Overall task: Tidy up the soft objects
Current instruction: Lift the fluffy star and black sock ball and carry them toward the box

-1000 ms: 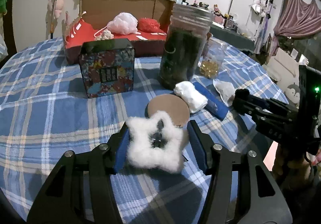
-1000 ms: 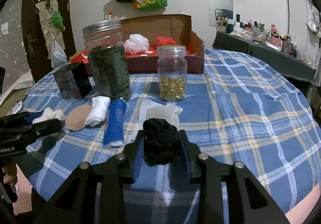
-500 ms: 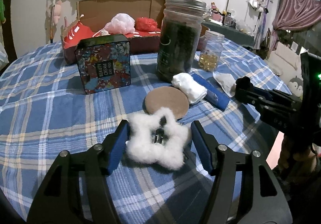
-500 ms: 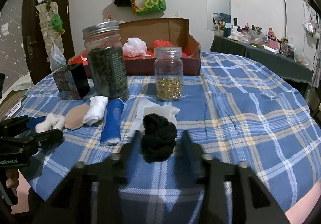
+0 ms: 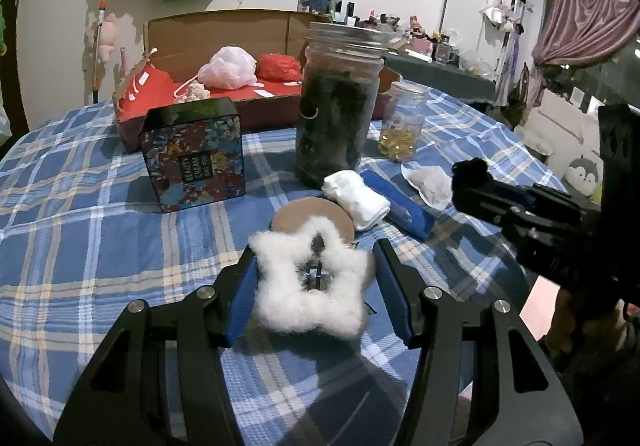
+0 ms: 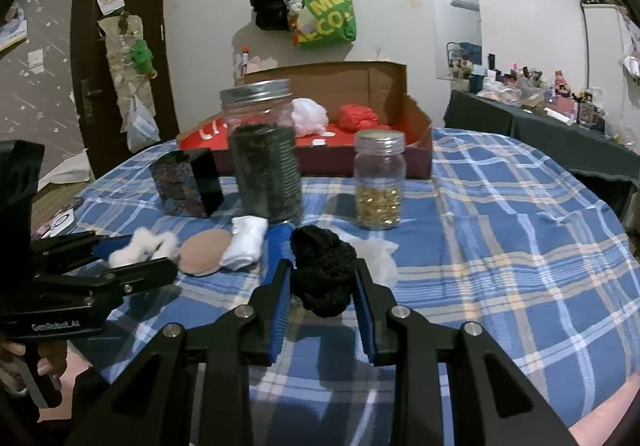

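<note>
My left gripper [image 5: 314,282] is shut on a white fluffy star [image 5: 310,284] and holds it above the table; gripper and star also show in the right wrist view [image 6: 140,246]. My right gripper [image 6: 322,280] is shut on a black knitted ball [image 6: 324,270], lifted off the cloth. The open cardboard box [image 6: 360,86] with a red floor stands at the back, holding a pink puff [image 5: 230,68] and a red puff [image 5: 278,67]. On the table lie a tan round pad [image 5: 296,216], a white rolled cloth [image 5: 356,198], a blue roll [image 5: 404,208] and a white pouch [image 5: 430,182].
A tall dark jar [image 6: 266,162], a small jar of yellow beads [image 6: 378,182] and a floral tin box [image 5: 194,158] stand between the grippers and the cardboard box. The round table has a blue plaid cloth [image 6: 500,226]. A dark side table [image 6: 540,126] stands at right.
Both grippers have risen and tilted with their objects; the star and the black ball are now lifted higher off the cloth. Nothing was let go.
</note>
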The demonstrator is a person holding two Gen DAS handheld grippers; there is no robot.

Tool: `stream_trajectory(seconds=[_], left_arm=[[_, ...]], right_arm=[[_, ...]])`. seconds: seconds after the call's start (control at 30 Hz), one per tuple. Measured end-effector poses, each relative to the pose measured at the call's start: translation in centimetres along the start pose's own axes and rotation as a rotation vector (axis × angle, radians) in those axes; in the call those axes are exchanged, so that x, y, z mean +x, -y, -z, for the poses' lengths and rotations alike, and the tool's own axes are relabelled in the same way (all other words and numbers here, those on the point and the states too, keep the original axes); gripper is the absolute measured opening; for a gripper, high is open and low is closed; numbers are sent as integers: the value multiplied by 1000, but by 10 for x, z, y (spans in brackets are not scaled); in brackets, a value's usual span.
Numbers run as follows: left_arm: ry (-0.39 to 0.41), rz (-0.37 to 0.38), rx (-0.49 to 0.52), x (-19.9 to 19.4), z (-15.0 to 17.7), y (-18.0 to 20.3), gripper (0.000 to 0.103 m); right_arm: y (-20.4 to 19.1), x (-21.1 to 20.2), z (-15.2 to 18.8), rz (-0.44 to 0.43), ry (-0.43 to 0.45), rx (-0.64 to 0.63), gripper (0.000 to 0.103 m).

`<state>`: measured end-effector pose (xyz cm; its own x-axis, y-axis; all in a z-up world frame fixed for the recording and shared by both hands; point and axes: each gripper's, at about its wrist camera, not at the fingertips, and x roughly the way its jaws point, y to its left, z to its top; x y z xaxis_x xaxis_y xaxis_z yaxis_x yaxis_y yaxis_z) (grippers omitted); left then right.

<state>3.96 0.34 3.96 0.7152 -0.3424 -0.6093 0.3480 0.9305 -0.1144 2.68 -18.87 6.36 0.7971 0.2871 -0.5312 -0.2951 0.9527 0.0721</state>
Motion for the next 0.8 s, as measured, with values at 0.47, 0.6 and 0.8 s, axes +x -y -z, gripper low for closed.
stream_trajectory(seconds=[0.47,0.6,0.8], left_arm=[[21,-18,-13,-7,-14,-7,53],[38,-39,-11,-13,-29,-15,53],[65,-65,-16,-19,-53,-29,53]], right_arm=[[-6,5,0,-24,-20,-1,32],[0,4,-9,-4,-15,-4,32],[14,5,-29,30,-3,-4,32]])
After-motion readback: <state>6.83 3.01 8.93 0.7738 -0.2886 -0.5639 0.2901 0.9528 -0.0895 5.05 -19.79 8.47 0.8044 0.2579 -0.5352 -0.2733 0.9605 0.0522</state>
